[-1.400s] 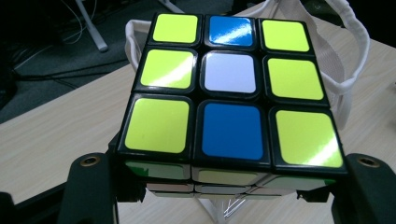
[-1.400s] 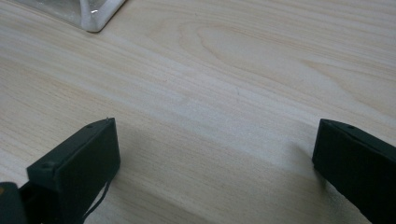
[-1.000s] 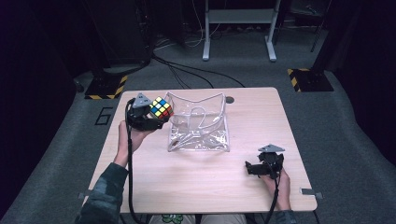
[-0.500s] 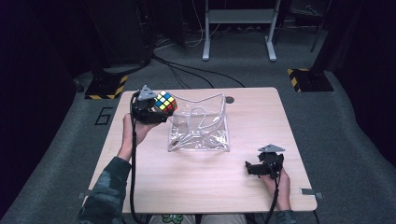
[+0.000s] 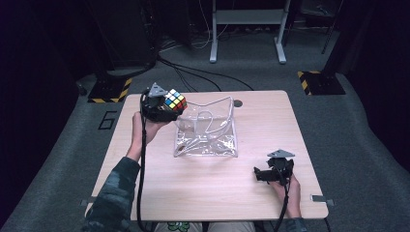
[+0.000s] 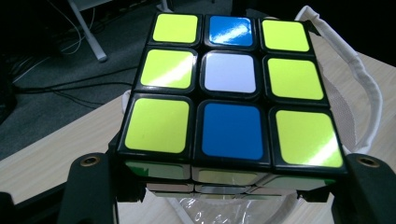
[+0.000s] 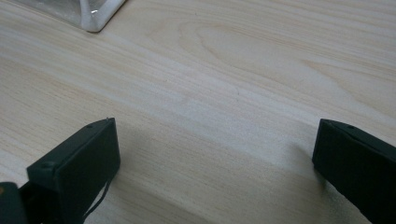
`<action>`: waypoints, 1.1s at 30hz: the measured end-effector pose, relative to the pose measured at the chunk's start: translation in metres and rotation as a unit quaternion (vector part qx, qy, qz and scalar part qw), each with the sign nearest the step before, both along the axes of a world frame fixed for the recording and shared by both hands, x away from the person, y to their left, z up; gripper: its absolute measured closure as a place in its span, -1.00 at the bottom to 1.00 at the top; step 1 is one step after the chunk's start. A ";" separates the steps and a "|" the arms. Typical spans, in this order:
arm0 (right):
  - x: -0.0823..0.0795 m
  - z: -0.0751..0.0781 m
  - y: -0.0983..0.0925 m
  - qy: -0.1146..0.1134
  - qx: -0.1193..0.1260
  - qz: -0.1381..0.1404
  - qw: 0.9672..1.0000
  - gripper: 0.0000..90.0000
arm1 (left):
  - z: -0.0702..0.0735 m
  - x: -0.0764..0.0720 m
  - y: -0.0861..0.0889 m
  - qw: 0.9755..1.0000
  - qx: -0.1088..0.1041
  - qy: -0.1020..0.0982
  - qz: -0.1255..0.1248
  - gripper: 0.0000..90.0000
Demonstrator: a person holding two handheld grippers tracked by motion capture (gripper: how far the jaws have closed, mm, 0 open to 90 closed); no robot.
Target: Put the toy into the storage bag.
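- Cube (image 5: pixel 175 99): clamped between the left gripper (image 5: pixel 163 108) jaws, raised above the far-left rim of the clear bag (image 5: pixel 207 126).
- Risk: early release drops the cube outside that rim.
- Right gripper (image 5: pixel 273 170): jaws wide apart, empty, resting near-right on the table (image 5: pixel 217 188); the bag is unsupported and may collapse.

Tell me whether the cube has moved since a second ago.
Yes. The cube, held in the left gripper, has shifted right, toward the clear bag's rim.

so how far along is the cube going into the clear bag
Done: the left gripper is shut on the puzzle cube and holds it off the table, at the bag's open rim. In hand: carrying it over the opening. Left: lower and release it inside. The right gripper rests open on the table.
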State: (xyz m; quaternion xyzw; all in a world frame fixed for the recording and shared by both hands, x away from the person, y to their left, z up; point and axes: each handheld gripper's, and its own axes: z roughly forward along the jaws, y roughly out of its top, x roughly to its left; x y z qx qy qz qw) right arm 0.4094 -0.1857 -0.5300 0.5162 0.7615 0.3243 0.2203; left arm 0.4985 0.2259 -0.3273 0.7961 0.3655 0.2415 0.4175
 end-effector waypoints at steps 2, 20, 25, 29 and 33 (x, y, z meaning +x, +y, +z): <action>0.000 0.000 0.000 0.000 0.000 0.000 1.000 -1.00 | 0.001 0.002 -0.002 1.000 0.001 -0.001 0.000 -0.25; 0.000 0.000 0.000 0.000 0.000 0.000 1.000 -1.00 | -0.003 0.023 -0.015 1.000 0.005 0.004 0.010 -0.25; 0.000 0.000 0.000 0.000 0.000 0.000 1.000 -1.00 | -0.009 0.029 -0.018 1.000 0.004 0.012 0.017 -0.25; 0.000 0.000 0.000 0.000 0.000 0.000 1.000 -1.00 | -0.013 0.031 -0.020 1.000 0.005 0.017 0.017 -0.25; 0.000 0.000 0.000 0.000 0.000 0.000 1.000 -1.00 | -0.018 0.032 -0.020 1.000 0.009 0.025 0.015 -0.25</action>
